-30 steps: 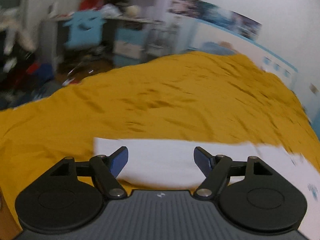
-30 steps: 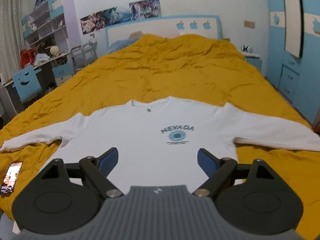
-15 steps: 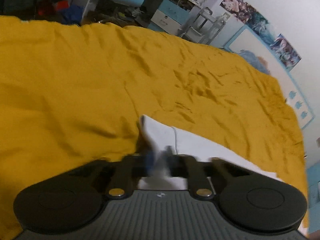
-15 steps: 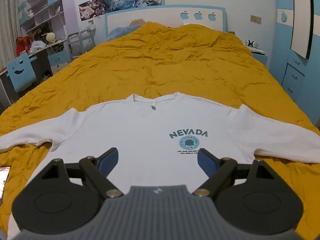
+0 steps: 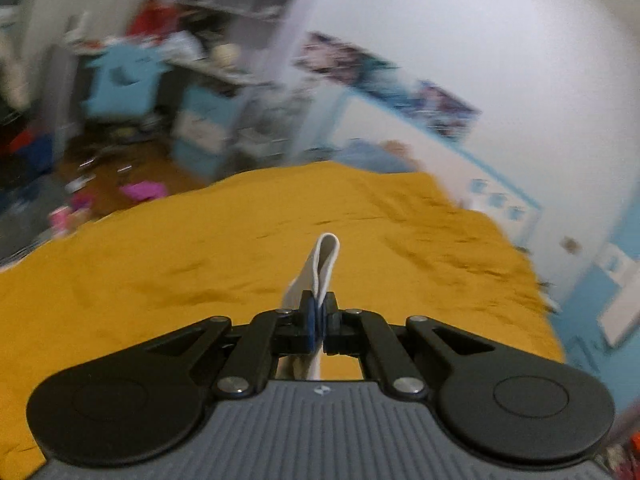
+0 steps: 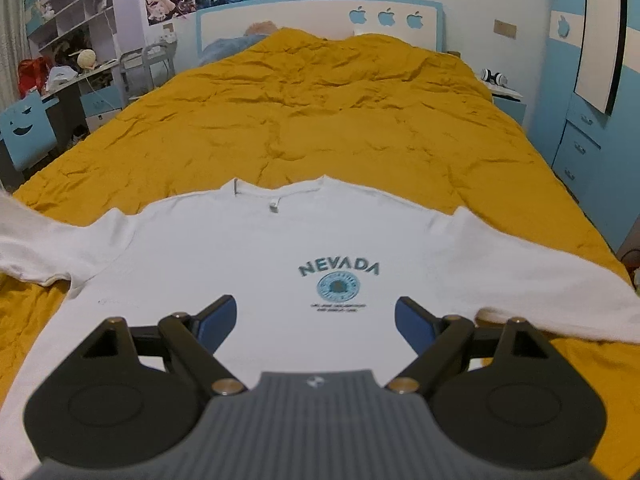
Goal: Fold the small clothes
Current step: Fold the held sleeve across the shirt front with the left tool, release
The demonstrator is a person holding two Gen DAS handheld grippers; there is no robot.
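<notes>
- Left gripper [image 5: 319, 316]: jaws pinched tight on a doubled edge of white cloth, the sleeve cuff [image 5: 326, 258], which stands up in a loop past the tips. View is blurred; orange bedspread [image 5: 200, 248] below, desk clutter beyond.
- Left edge of the right wrist view: the left sleeve [image 6: 36, 248] rises off the bedding toward the frame edge, apparently lifted.
- Centre: white sweatshirt [image 6: 280, 248] lies front up and flat on the bedspread, neck tag [image 6: 273, 205] away from the camera, NEVADA print [image 6: 339, 268] mid-chest.
- Right gripper [image 6: 316, 318]: jaws spread wide, holding nothing, hovering above the lower chest of the sweatshirt.
- Right: right sleeve [image 6: 540, 276] stretched out flat to the side.
- Handling, my judgement: light, soft, limp knit; it will sag and drag rather than hold shape, and grips well on the cuff's thicker ribbing. Best holds are cuffs, shoulder seams and hem corners, not mid-panel.
- Risk: a lifted sleeve may tug the body out of square.
</notes>
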